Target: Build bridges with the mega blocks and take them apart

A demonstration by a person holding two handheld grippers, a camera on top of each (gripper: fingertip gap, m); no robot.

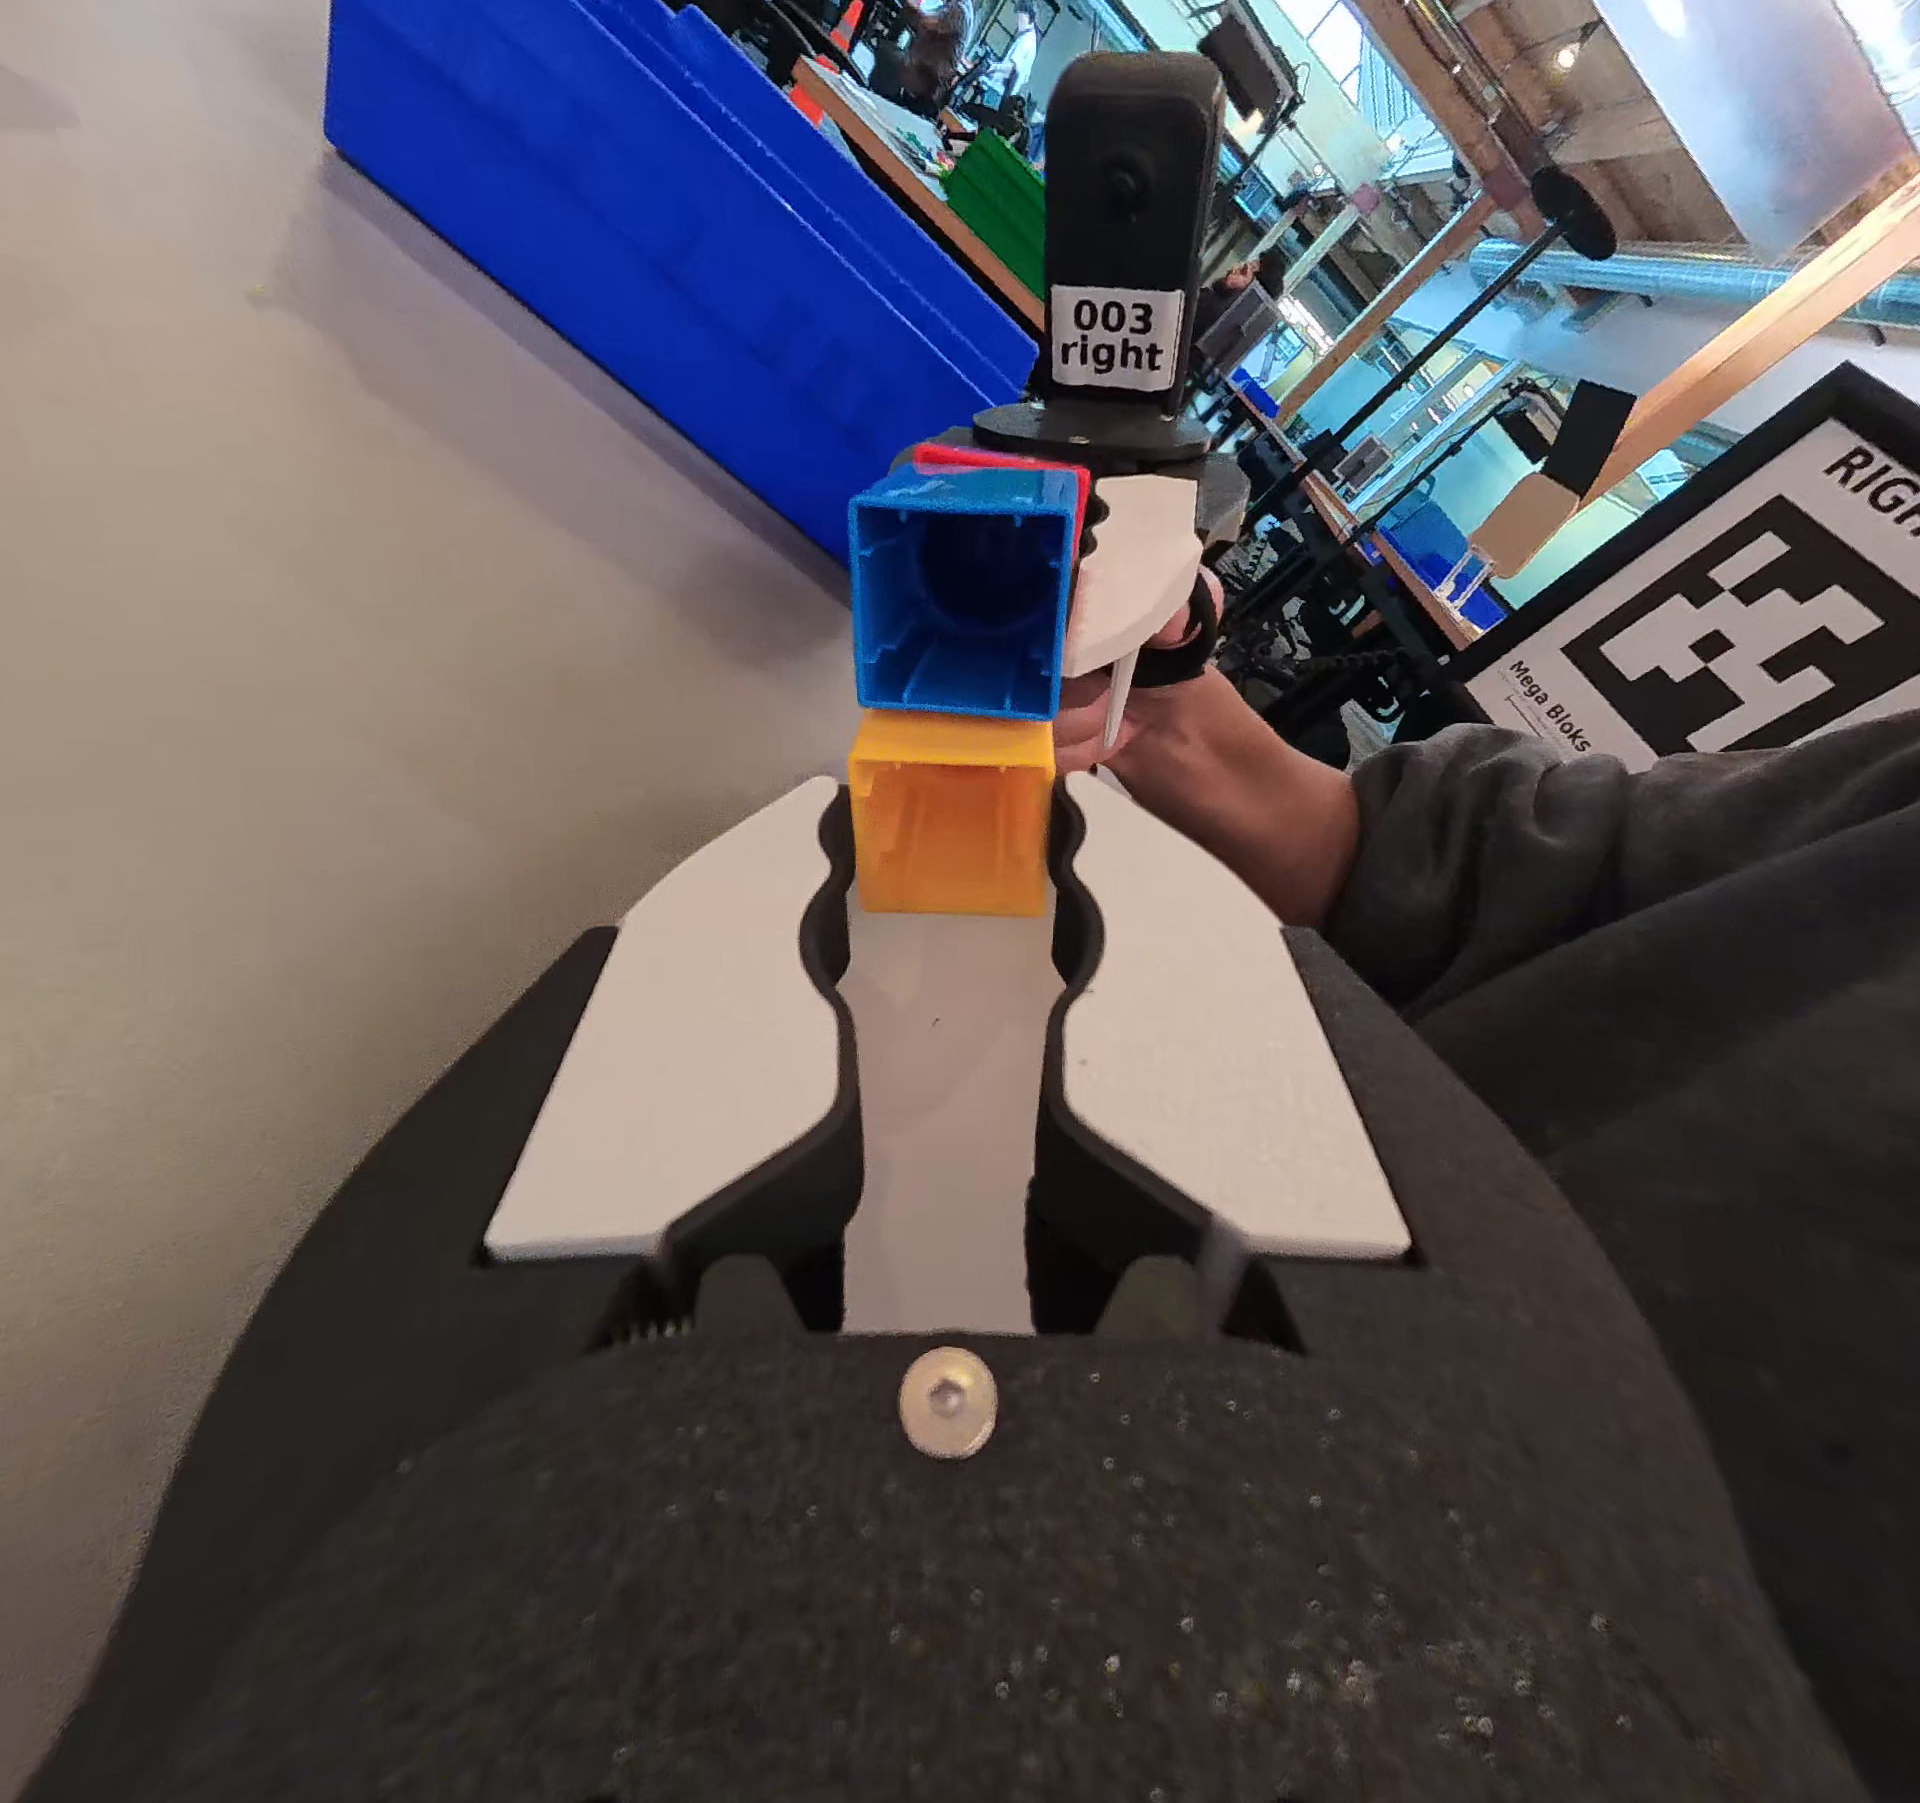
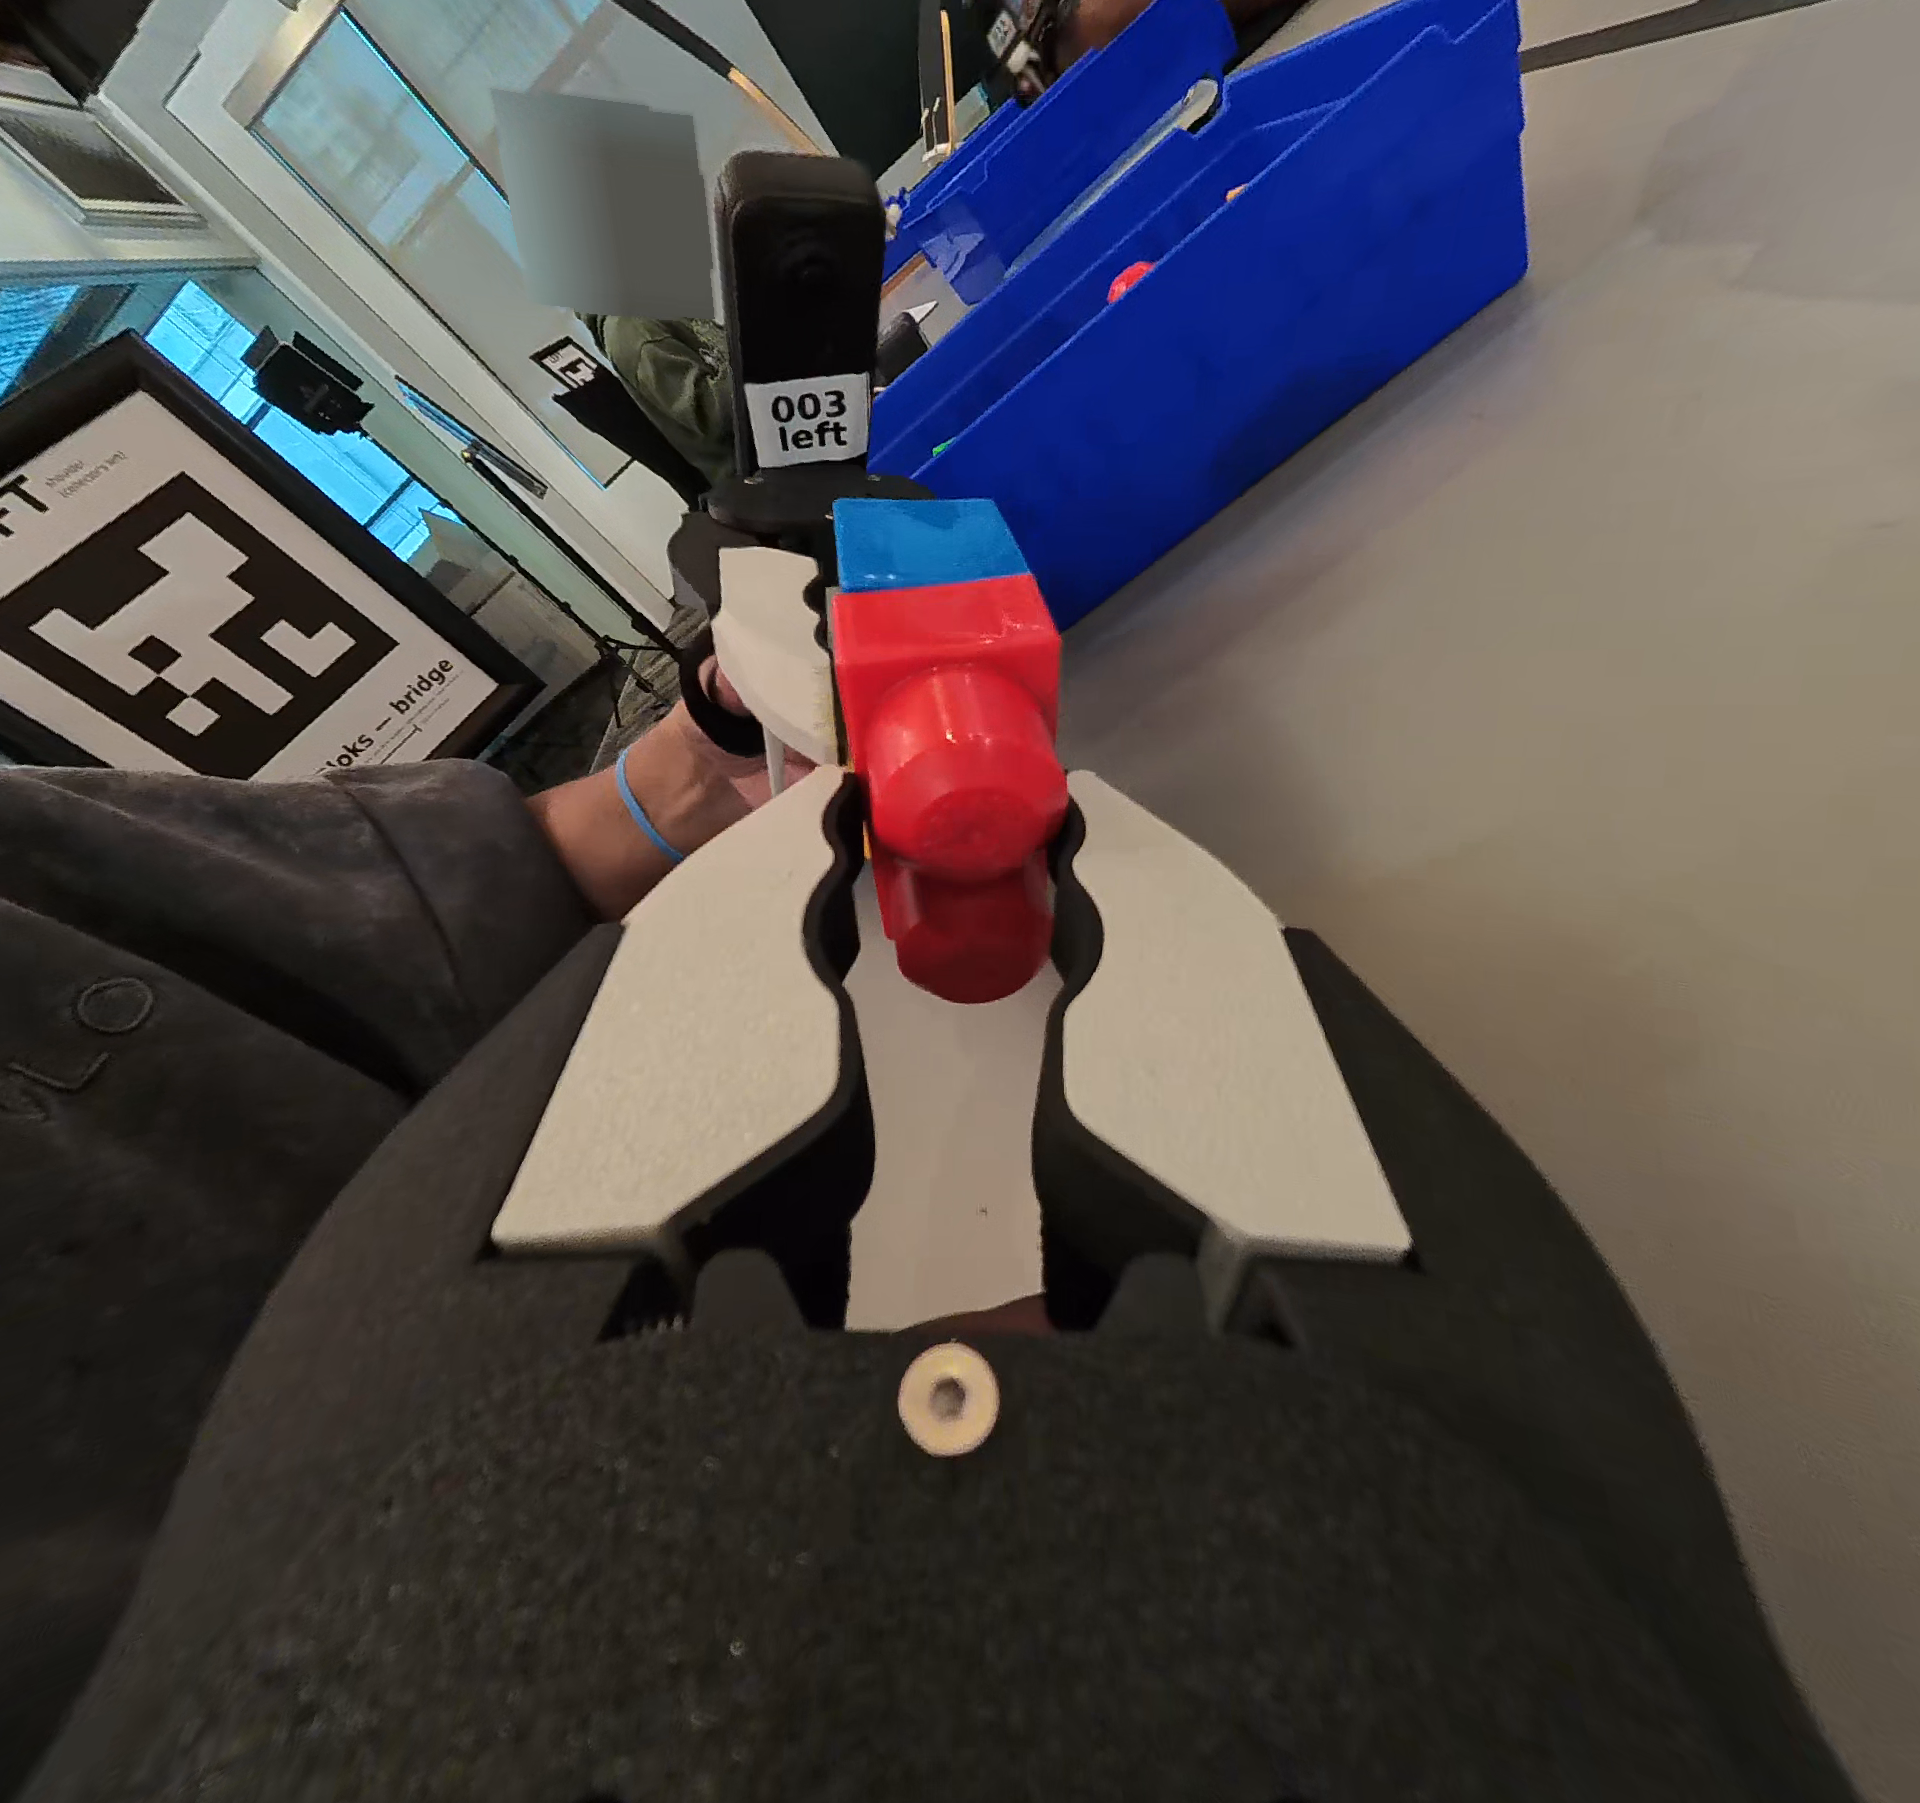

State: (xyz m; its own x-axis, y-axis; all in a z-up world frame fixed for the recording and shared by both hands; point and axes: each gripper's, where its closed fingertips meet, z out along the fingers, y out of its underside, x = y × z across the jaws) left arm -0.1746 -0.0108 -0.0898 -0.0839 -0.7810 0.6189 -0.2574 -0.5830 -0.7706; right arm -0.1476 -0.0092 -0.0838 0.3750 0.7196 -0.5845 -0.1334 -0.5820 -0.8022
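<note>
A joined block piece is held between both grippers over the grey table. My left gripper is shut on the yellow block, seen from its hollow underside. A blue block sits beside it, also hollow side toward me, with a sliver of the red block behind. The right gripper's white finger shows past the blue block. In the right wrist view my right gripper is shut on the red two-stud block. The blue block lies beyond it, next to the left gripper's finger.
A large blue bin stands on the table behind the blocks; it also shows in the right wrist view with small pieces inside. Framed black-and-white marker boards stand at the table edge. A person's dark sleeves lie close by. Less than 4 cm separates the two grippers' tips.
</note>
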